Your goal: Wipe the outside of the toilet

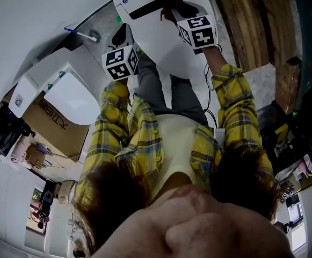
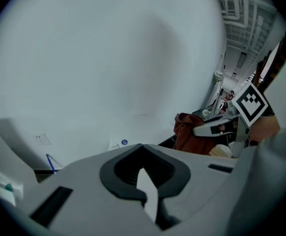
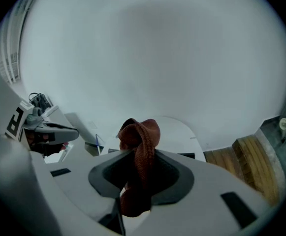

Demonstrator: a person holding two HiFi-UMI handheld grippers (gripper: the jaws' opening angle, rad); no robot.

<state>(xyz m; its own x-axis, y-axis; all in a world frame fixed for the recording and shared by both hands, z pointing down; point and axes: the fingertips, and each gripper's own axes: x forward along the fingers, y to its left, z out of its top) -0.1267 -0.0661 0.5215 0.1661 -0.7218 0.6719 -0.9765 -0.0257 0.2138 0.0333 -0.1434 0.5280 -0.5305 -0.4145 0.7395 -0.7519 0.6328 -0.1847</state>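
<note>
The white toilet [image 1: 169,47] is at the top of the head view, in front of the person's legs. My right gripper [image 1: 173,4] is shut on a reddish-brown cloth [image 3: 142,141], which bulges out above the closed jaws and hangs below them. The cloth is held over the toilet's white top [image 3: 179,134]; I cannot tell whether it touches. My left gripper [image 2: 142,147] is shut with nothing between its jaws, and it hangs to the left of the toilet near the white wall. From the left gripper view the cloth [image 2: 189,132] shows at the right.
A blue-handled brush [image 1: 80,32] lies left of the toilet. A white basin [image 1: 72,98], a cardboard box [image 1: 53,120] and a black bag [image 1: 5,128] are at the left. A wooden panel [image 1: 258,20] stands to the right of the toilet.
</note>
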